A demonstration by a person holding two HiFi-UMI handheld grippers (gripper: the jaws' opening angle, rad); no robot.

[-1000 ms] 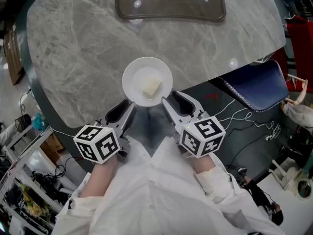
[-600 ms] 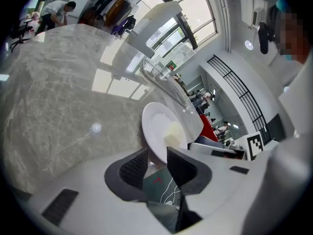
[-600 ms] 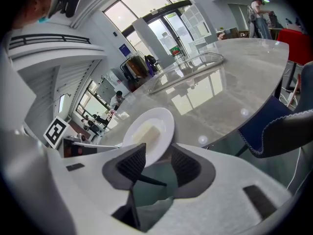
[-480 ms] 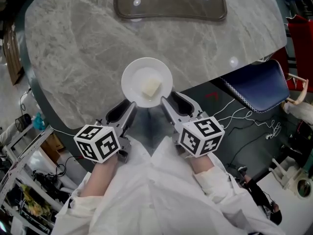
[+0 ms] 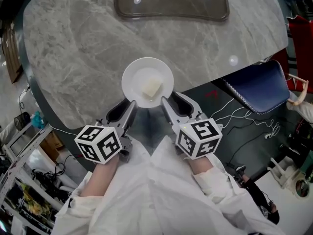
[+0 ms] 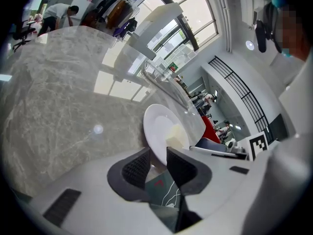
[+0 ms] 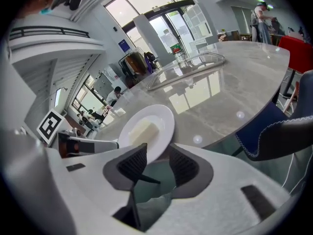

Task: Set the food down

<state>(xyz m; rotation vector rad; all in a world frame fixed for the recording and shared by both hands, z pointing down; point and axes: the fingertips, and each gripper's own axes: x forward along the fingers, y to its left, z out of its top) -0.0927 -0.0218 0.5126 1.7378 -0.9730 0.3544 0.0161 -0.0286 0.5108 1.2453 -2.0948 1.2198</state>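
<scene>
A white plate (image 5: 146, 81) carries a pale yellow block of food (image 5: 152, 87) and hangs over the near edge of the grey marble table (image 5: 78, 43). My left gripper (image 5: 130, 105) is shut on the plate's near-left rim, and my right gripper (image 5: 165, 102) is shut on its near-right rim. In the left gripper view the plate (image 6: 157, 129) stands edge-on between the jaws of the gripper (image 6: 157, 163), with the food (image 6: 177, 134) on it. The right gripper view shows the plate (image 7: 154, 121) and food (image 7: 140, 132) just past the right gripper (image 7: 157, 161).
A brown see-through tray (image 5: 171, 1) lies at the table's far side. A blue chair (image 5: 257, 84) stands to the right of the table, with white cables (image 5: 244, 117) on the dark floor and a red object (image 5: 301, 33) at the far right.
</scene>
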